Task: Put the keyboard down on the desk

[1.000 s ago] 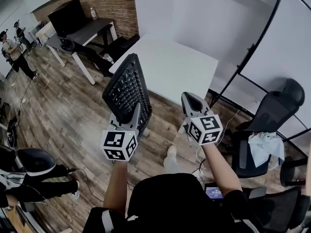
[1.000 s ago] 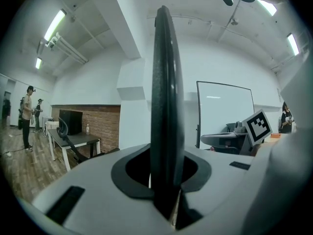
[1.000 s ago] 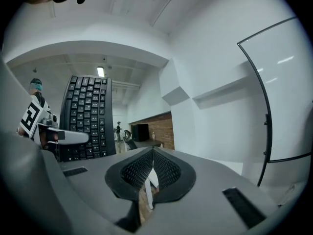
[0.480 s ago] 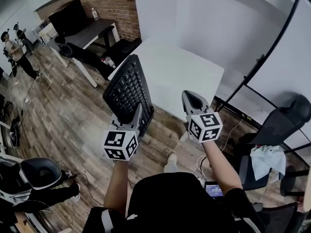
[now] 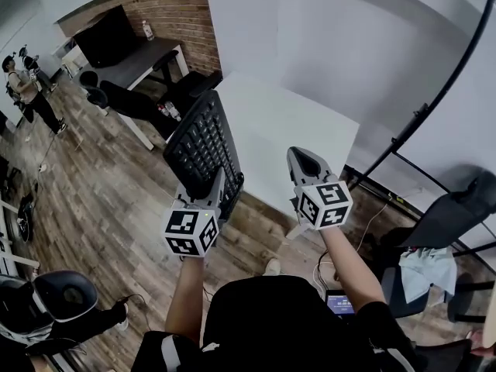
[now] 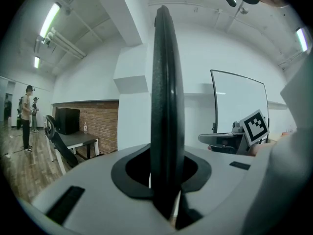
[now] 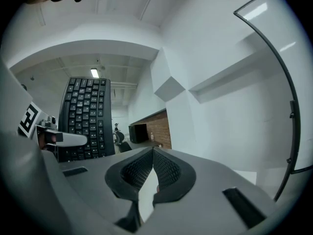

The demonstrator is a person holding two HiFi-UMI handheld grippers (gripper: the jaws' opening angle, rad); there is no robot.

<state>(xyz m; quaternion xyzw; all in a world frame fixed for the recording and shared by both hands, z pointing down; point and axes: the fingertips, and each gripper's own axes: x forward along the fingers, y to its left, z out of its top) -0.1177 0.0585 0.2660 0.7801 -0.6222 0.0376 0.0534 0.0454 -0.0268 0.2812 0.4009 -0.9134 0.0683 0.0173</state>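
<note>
The keyboard is black, with rows of small keys. It stands up on its edge in the air, close to the white counter. The left tool is clamped on its bottom edge. The right tool is squeezed together and holds nothing.

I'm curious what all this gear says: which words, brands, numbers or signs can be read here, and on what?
No text can be read anywhere.
Black flat keyboard: key legends too small to read.
Black-and-white marker cubes: square patterns only, no letters.
Small lit screen low in the head view: blurred.
Distant bottle: label too small.
</note>
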